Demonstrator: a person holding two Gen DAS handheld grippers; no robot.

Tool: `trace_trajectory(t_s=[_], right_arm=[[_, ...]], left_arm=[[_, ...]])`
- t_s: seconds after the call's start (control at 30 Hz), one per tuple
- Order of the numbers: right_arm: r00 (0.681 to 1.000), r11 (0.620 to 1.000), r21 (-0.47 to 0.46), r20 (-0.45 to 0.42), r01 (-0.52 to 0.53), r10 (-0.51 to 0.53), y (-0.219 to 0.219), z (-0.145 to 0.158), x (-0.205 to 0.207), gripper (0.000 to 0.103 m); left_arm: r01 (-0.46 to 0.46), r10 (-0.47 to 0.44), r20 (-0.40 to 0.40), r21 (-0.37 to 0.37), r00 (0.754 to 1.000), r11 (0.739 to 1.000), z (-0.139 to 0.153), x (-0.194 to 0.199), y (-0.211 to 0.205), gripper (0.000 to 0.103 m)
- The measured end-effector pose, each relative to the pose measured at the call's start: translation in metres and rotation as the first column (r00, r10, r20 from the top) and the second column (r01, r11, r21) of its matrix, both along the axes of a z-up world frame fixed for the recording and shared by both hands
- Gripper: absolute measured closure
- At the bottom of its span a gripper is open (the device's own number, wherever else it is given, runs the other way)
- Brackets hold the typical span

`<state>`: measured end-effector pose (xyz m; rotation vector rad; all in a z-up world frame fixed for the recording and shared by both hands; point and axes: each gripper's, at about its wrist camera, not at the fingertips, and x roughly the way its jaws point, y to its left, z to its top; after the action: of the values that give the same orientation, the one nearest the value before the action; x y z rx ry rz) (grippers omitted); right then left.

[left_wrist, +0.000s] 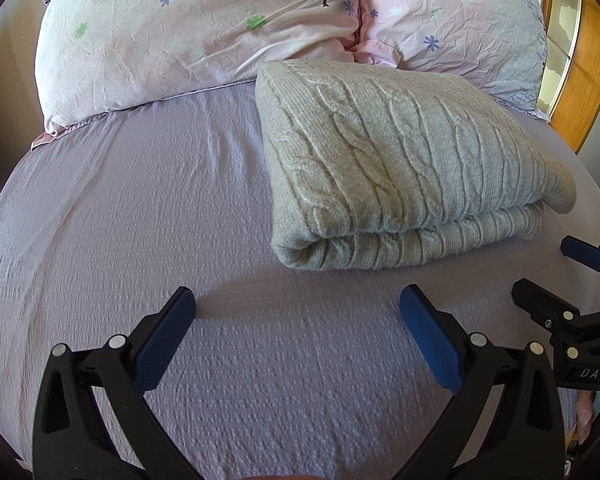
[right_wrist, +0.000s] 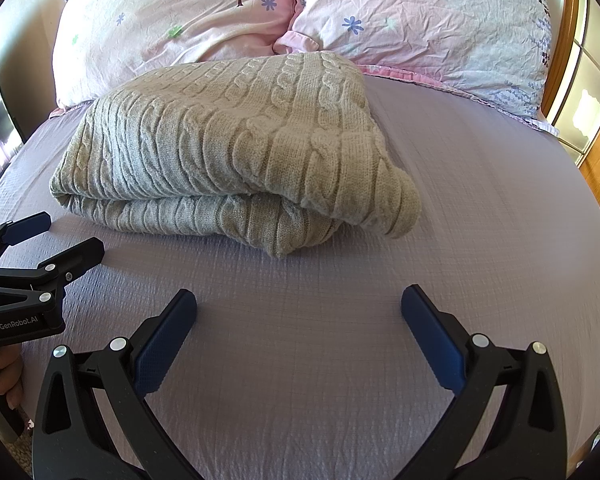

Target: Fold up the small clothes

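A grey cable-knit sweater [left_wrist: 400,160] lies folded in a thick bundle on the lilac bedsheet [left_wrist: 140,220], in front of the pillows. It also shows in the right wrist view [right_wrist: 228,152]. My left gripper [left_wrist: 298,300] is open and empty, hovering over the sheet just short of the sweater's near left corner. My right gripper [right_wrist: 298,300] is open and empty over the sheet, short of the sweater's near right corner. Each gripper shows in the other's view: the right one [left_wrist: 544,270] at the right edge, the left one [right_wrist: 66,236] at the left edge.
Two pink flowered pillows [left_wrist: 188,28] [left_wrist: 460,20] lie against the head of the bed behind the sweater. A wooden headboard or frame [left_wrist: 588,80] stands at the far right. The sheet [right_wrist: 480,200] spreads to the right of the sweater.
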<state>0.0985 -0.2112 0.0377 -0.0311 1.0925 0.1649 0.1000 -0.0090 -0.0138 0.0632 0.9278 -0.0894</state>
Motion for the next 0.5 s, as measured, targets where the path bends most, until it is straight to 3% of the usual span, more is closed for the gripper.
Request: trace_trajectory(t_s=[0.5], right_arm=[[1.0,1.0,0.0,0.0,0.0,0.0,-0.0002,-0.0001,-0.0003,0.001]], left_arm=[[-0.015,0.015,0.0,0.0,1.0,1.0,0.0007,0.0012,0.0019,0.002]])
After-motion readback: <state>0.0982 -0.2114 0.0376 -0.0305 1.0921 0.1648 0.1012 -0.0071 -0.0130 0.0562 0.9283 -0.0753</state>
